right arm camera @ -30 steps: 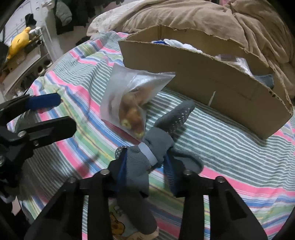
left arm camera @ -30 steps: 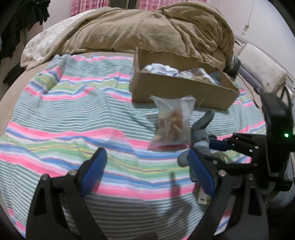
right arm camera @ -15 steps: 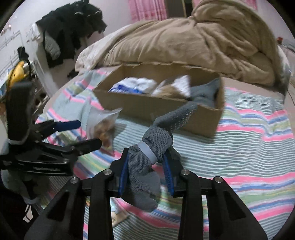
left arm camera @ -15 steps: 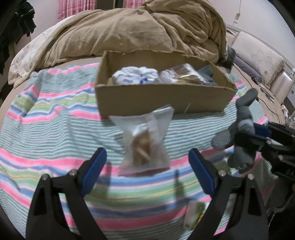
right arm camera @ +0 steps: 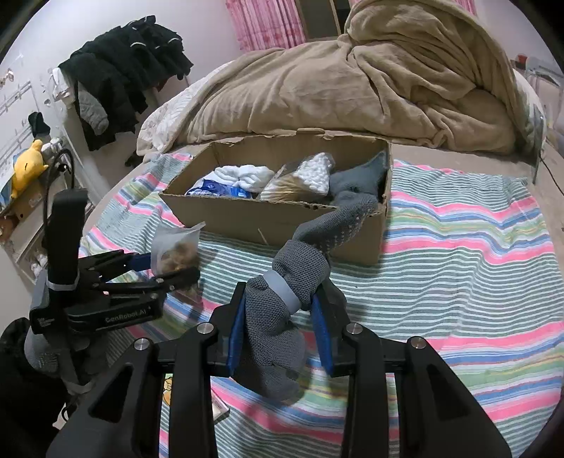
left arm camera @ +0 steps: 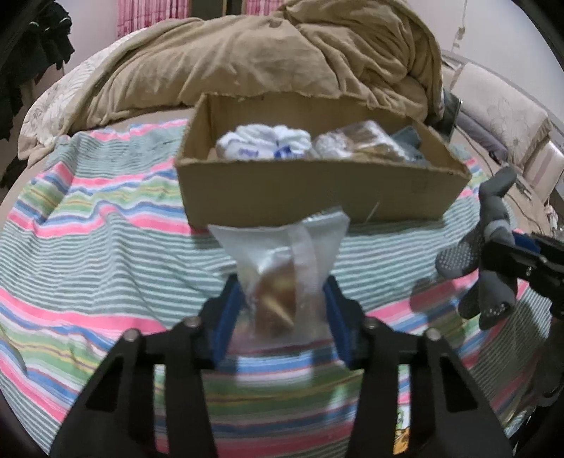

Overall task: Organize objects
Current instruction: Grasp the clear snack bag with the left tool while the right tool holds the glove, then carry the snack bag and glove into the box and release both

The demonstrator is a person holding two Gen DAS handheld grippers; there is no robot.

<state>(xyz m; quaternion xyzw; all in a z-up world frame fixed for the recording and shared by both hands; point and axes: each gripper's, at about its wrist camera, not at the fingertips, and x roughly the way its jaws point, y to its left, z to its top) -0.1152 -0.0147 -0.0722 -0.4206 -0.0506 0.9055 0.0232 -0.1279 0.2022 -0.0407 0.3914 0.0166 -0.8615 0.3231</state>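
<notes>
- The bag [left arm camera: 282, 278], clear plastic with brown snacks inside, sits between the blue pads of the left hand-held gripper [left arm camera: 282, 317], whose jaws are closing on it; the pads touch its sides, just in front of the box [left arm camera: 317, 190].
- The grey sock [right arm camera: 282, 317] is grasped by the right hand-held gripper [right arm camera: 280, 334], clenched around its middle, one end dangling, the dotted end reaching toward the box's near wall.
- The box, open cardboard, holds a white bundle [right arm camera: 243, 176], a packet [right arm camera: 299, 179] and a grey cloth [right arm camera: 356, 179] at its right end.
- It stands on a striped sheet [right arm camera: 458, 253] of pink, green, blue and white bands, rumpled, spread over the bed.
- A small printed packet [left arm camera: 402, 433] lies on the sheet near the bed's edge, partly hidden.
- Behind the box a tan blanket [right arm camera: 352, 81] is heaped high.
- Beyond the bed: pink curtains [right arm camera: 268, 21], dark clothes [right arm camera: 120, 77] hanging at a pale wall, a yellow plush toy [right arm camera: 28, 165] on a shelf.
</notes>
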